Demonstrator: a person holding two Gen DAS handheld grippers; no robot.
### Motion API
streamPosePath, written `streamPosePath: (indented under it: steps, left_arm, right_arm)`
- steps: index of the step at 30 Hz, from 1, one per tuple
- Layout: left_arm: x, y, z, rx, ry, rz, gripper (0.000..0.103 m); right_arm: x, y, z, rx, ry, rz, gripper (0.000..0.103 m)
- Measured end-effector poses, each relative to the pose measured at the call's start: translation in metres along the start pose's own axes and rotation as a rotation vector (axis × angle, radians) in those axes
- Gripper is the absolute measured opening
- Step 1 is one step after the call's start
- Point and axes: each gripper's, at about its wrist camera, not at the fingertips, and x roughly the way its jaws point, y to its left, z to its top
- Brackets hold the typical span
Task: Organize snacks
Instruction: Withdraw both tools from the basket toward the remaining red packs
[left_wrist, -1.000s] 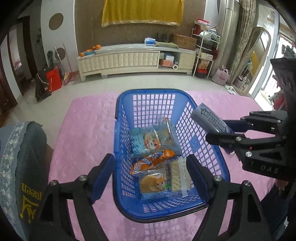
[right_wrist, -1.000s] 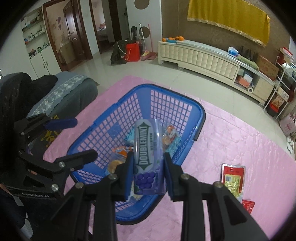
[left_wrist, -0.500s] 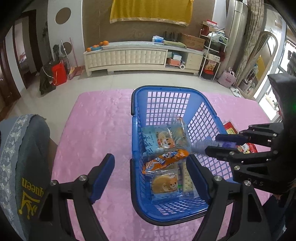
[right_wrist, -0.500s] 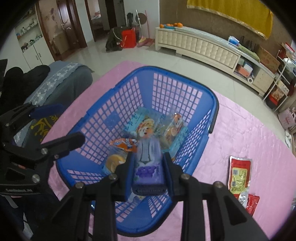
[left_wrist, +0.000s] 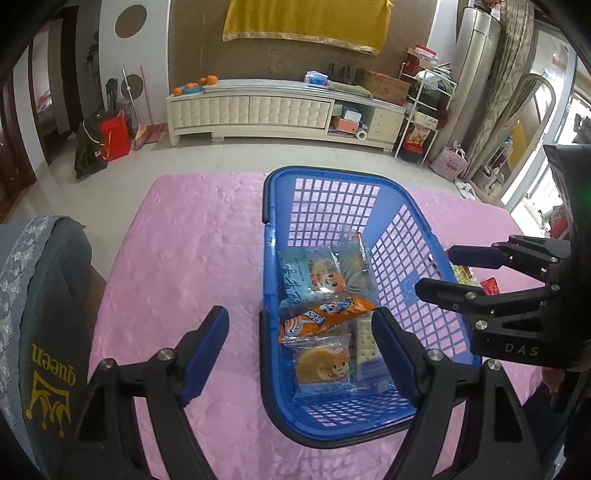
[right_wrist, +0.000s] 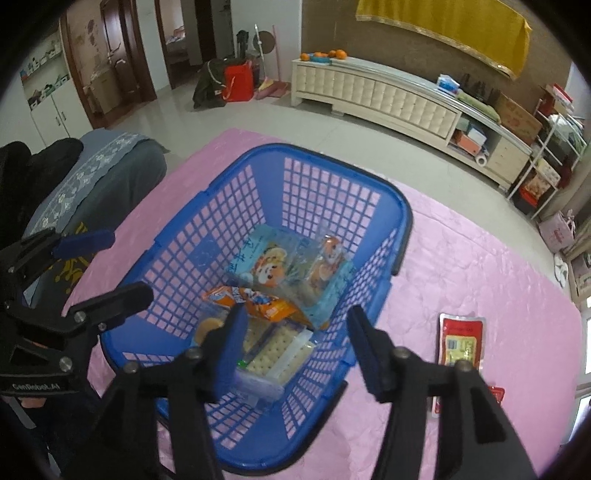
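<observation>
2 tongs gaping: right tongs (right_wrist: 295, 347) opening above basket (right_wrist: 343, 177), left tongs (left_wrist: 301, 345) straddling rim.

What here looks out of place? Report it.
Two things are out of place. A red snack packet lies on the pink cloth, outside the blue basket that holds the other snacks. A smaller red packet lies near it, partly hidden. Nothing looks spilled or damaged.

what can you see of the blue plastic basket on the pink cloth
The blue plastic lattice basket has a solid rolled rim, grid-holed walls and floor, and a rounded rectangular shape. It sits upright on the pink quilted cloth. Several snack packets lie flat inside, among them an orange wrapper and a clear cracker pack. Neither gripper touches it.
</observation>
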Motion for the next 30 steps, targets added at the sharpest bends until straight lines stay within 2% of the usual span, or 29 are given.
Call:
streamPosePath:
  steps: [5,14,22,30]
  left_arm:
    - [-0.005,-0.011,-0.001,0.019,-0.001,0.002,0.078]
    - [-0.017,-0.045,-0.002,0.078,-0.019,-0.005,0.078]
    - [-0.016,-0.088,0.002,0.132,-0.022,-0.025,0.078]
    - [-0.007,-0.135,0.011,0.134,-0.009,-0.087,0.078]
  right_arm:
    - [-0.007,-0.007,-0.01,0.019,0.0,0.003,0.072]
    - [-0.033,-0.028,-0.033,0.074,-0.03,0.003,0.076]
    - [-0.061,-0.066,-0.053,0.139,-0.067,-0.016,0.078]
    - [-0.081,-0.112,-0.075,0.202,-0.084,-0.041,0.085]
